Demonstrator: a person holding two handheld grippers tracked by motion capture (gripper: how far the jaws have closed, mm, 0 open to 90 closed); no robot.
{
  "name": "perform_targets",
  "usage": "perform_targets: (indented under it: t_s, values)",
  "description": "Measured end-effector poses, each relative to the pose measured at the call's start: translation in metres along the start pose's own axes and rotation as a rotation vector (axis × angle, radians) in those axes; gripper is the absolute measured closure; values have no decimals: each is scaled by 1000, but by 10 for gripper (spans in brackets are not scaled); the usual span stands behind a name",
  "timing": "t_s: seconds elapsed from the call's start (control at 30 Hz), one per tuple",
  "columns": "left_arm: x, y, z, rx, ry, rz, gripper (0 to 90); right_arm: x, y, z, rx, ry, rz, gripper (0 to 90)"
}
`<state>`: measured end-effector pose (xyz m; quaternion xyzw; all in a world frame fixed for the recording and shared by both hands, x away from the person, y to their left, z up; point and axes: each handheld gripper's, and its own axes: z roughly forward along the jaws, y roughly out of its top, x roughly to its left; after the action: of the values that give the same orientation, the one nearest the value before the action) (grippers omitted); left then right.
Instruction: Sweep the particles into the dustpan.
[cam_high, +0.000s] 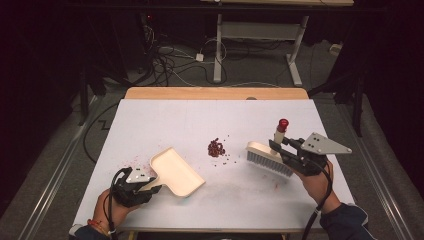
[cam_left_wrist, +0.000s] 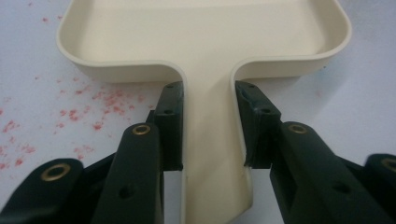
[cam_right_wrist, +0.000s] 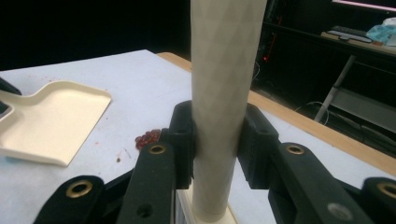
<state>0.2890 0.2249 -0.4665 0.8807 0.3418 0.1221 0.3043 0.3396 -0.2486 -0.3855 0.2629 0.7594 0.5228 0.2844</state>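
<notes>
A cream dustpan (cam_high: 176, 172) lies flat on the white table (cam_high: 200, 115), its mouth toward a small pile of dark red beads (cam_high: 216, 148). My left gripper (cam_high: 151, 186) is shut on the dustpan's handle (cam_left_wrist: 208, 140), both jaws pressed against its sides in the left gripper view. My right gripper (cam_high: 280, 148) is shut on the pale handle (cam_right_wrist: 224, 93) of a cream brush (cam_high: 269, 158), whose white bristles rest on the table just right of the beads. The handle ends in a red tip (cam_high: 283, 123). The right gripper view also shows the dustpan (cam_right_wrist: 51, 121) and beads (cam_right_wrist: 147, 137).
Red smears (cam_left_wrist: 70, 112) and crumbs mark the table left of the dustpan, and a few stray beads (cam_high: 230, 161) lie around the pile. The table's wooden far edge (cam_high: 215, 93) borders a floor with cables and a desk frame (cam_high: 218, 45).
</notes>
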Motion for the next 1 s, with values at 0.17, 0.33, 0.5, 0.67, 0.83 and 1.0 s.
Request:
perform_targets:
  t_s: [0.17,0.33,0.5,0.67,0.83,1.0]
  values:
    - [1,1,1,8,4,13,633,-5,7,16,2,-9,-7,704]
    - [1,3,3,10,0,21,633,-14,20,39,-7,-32,-8,703]
    - [2,3,4,7,-4,20,633,-24,28,59,-7,-59,-6,703]
    - [2,4,5,15,-3,23,633,-39,34,88,12,-106,2,704]
    - [1,3,6,19,-2,25,633,-51,40,117,36,-113,32,703]
    - [0,2,7,27,0,20,632,-52,42,133,22,-121,58,703]
